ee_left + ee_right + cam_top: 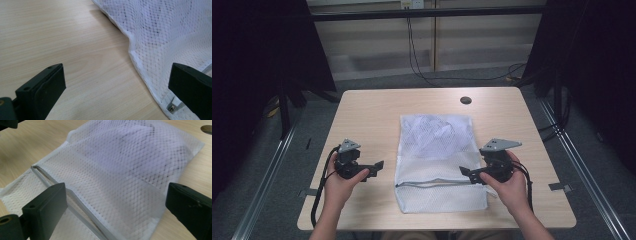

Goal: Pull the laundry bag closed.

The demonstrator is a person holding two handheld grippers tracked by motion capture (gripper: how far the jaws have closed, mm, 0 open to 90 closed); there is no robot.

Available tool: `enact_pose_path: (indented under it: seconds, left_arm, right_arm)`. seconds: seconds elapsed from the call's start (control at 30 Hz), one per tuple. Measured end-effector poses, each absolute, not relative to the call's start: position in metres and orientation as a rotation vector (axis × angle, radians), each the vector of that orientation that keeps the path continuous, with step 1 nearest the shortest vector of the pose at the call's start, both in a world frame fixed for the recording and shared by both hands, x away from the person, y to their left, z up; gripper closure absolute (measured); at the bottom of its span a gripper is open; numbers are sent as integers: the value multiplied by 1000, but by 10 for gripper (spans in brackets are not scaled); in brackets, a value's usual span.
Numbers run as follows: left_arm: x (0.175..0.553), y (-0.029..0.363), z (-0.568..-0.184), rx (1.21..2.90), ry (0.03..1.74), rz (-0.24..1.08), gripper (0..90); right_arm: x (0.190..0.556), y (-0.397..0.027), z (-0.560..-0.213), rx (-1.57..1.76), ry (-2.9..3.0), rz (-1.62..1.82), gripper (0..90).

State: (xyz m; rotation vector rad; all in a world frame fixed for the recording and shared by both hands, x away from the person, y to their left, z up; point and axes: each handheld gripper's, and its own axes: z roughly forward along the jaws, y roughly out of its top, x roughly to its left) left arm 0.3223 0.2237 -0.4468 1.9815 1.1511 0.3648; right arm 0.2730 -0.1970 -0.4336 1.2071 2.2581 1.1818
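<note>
- Forearms and hands enter at the bottom of the high view, each holding 1 gripper; the left gripper (373,170) sits at lower left of centre, the right gripper (468,175) at lower right of centre.
- Between them, in the middle of the frame, a white mesh laundry bag (437,160) lies flat on the wooden table (367,115), with a pale garment (432,131) showing through its upper half.
- Across the bag's lower part runs the zipper (432,183); it looks parted along its length, though I cannot tell how far.
- Risks, as I judge them: the mesh is thin and limp, so a pinch may take both layers at once and hold the mouth shut rather than open it; a pull from only 1 side would likely drag the whole bag across the smooth table; the small metal zipper pull (171,108) at the lower right of the left gripper view could slip from blunt pads.
- Left gripper: jaws spread wide, gripping nothing, poised over bare table just beside the bag's left edge (135,53).
- Right gripper: jaws equally wide and empty, straddling the bag's right side near the zipper (75,207) without visibly touching the mesh.
</note>
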Motion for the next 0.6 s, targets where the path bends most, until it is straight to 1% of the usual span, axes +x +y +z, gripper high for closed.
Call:
enact_pose_path:
  seconds: [0.6]
  left_arm:
    - [322,227,-447,1984,1147,362,10]
  right_arm:
    - [278,-163,-436,1158,2318,1216,31]
